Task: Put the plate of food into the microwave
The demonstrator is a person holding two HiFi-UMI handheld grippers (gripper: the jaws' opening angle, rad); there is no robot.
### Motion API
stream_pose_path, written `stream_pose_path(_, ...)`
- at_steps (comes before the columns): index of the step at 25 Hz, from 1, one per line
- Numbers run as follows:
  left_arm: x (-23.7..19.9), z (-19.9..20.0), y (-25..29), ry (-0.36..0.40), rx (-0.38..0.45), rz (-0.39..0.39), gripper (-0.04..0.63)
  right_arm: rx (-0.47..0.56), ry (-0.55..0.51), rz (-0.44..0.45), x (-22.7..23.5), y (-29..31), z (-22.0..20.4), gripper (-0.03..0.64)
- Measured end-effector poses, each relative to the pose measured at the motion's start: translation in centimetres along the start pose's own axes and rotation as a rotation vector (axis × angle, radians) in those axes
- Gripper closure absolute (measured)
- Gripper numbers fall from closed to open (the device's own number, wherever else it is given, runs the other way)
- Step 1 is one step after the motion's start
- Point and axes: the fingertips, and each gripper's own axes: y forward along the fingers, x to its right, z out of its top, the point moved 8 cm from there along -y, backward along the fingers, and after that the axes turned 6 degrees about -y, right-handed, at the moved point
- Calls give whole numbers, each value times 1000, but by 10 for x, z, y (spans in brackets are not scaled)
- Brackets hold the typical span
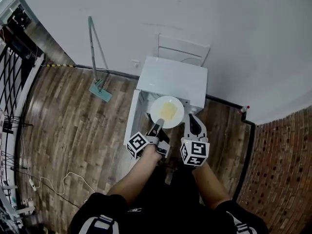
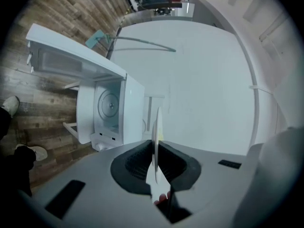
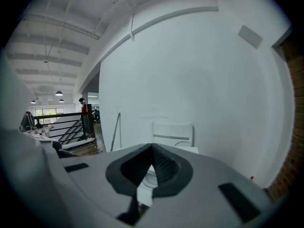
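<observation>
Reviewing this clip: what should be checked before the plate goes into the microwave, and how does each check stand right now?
1. Open door on the microwave: ok, swung wide.
2. Free cavity: ok, turntable bare.
3. Hold on the plate: ok, left gripper shut on its rim.
4. The food sits mid-plate: ok.
5. Level plate: cannot tell.
6. Clear path past the right gripper: ok, shut, empty, beside the plate.
</observation>
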Motion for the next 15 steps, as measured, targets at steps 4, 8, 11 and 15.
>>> stream_pose_path(4, -28, 3, 16, -21, 70, -18, 574, -42, -19, 72, 13, 24, -28, 611)
stream_pose_path(8, -67, 13, 28, -4, 142, 35, 574, -36, -41, 149, 21, 57, -51, 611)
stream_pose_path(11, -100, 19, 39, 8, 191, 87, 572, -37, -14, 206, 30, 82, -76, 611)
stream_pose_path(15, -143, 32, 52, -2, 252, 74, 574, -40, 31, 289, 25, 109, -112, 611)
